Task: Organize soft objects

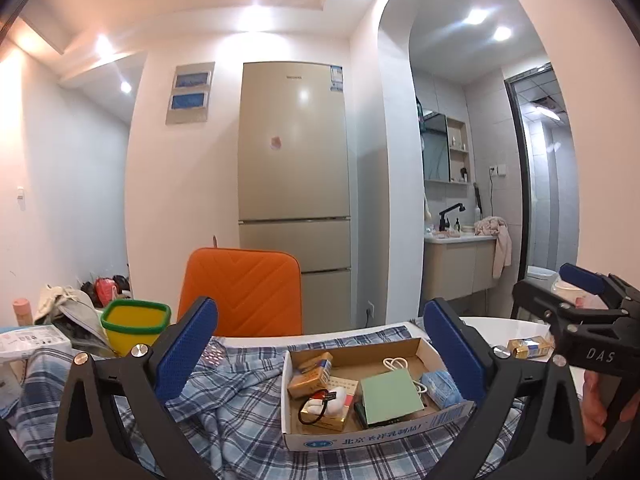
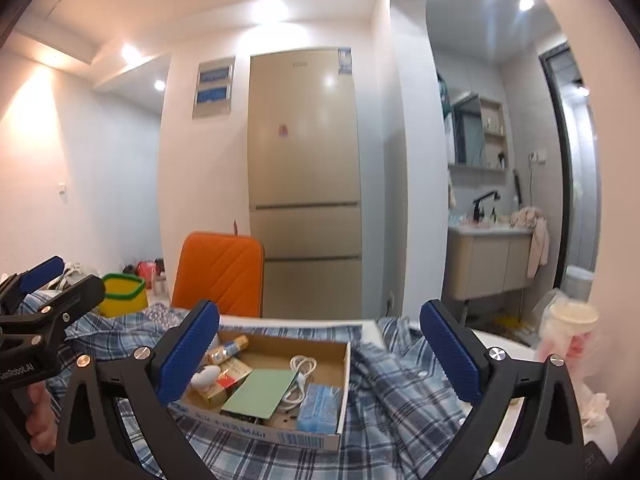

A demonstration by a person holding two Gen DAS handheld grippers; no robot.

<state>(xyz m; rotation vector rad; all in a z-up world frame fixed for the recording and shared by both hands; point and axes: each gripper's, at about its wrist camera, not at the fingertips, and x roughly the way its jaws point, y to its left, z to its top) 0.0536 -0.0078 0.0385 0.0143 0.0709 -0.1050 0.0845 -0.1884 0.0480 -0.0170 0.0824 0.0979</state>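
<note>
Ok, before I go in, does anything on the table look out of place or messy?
Yes. The cardboard box of hard odds and ends sits right on top of the crumpled plaid shirt, pinning the fabric you need to tidy. The shirt lies bunched in folds rather than flat. Both the left gripper and the right gripper hang open, holding nothing.

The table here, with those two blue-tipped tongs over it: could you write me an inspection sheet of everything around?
Surface: white table, mostly covered.
Job's things: blue plaid cloth, rumpled, spread under cardboard box.
Clutter: box holds green card, small packets; yellow bin at left.
Tongs: left tongs open, empty; right tongs open, empty.
Cables: white cable coiled in box.
Surroundings: orange chair, fridge, bathroom sink.
</note>
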